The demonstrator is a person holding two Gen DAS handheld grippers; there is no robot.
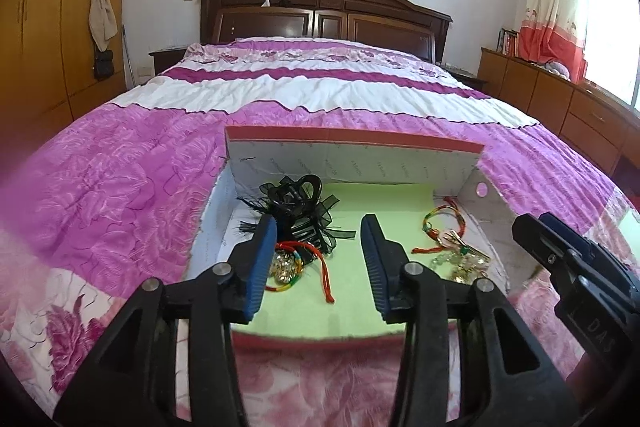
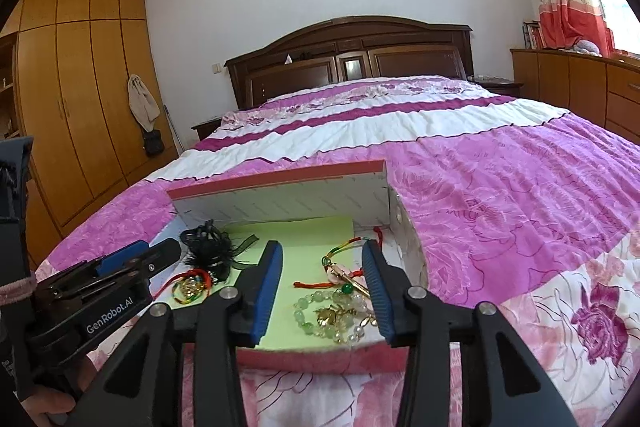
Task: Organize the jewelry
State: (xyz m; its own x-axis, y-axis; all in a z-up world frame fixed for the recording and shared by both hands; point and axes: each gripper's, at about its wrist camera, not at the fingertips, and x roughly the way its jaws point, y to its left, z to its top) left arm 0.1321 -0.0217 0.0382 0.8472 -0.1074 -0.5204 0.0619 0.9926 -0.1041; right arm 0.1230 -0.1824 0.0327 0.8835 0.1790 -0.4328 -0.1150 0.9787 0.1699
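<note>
1. A wide bed (image 1: 320,91) fills the room, spread with a quilted cover in magenta, white and rose-printed pink, wrinkled and puckered along its scalloped seams; a dark carved wooden headboard (image 1: 320,11) stands behind it.
2. Orange-brown wooden wardrobes (image 2: 80,87) with curved door panels line the left wall, and a low chest of drawers (image 2: 580,83) in the same wood stands at the right.
3. An open cardboard box (image 1: 352,159) lies on the bed near its foot: rectangular, with white printed inner walls, a red rim and a flat pale green sheet (image 1: 384,199) covering its floor.
4. The left gripper (image 1: 320,255), of black plastic with ribbed blue pads, hovers over the near edge of the box, jaws apart and nothing between them.
5. The right gripper (image 2: 325,287), built alike, hangs over the right half of the box, jaws apart and empty.
6. A glossy black claw hair clip (image 1: 298,195), tangled with sheer black ribbon and feathery strands, lies in the box's left rear part.
7. A braided red, green and yellow cord bracelet (image 1: 296,263) with clear beads lies just in front of it.
8. On the right side rest a red-corded bracelet (image 2: 344,263) and a string of round pale green beads (image 2: 320,311) with small gold charms, touching one another.
</note>
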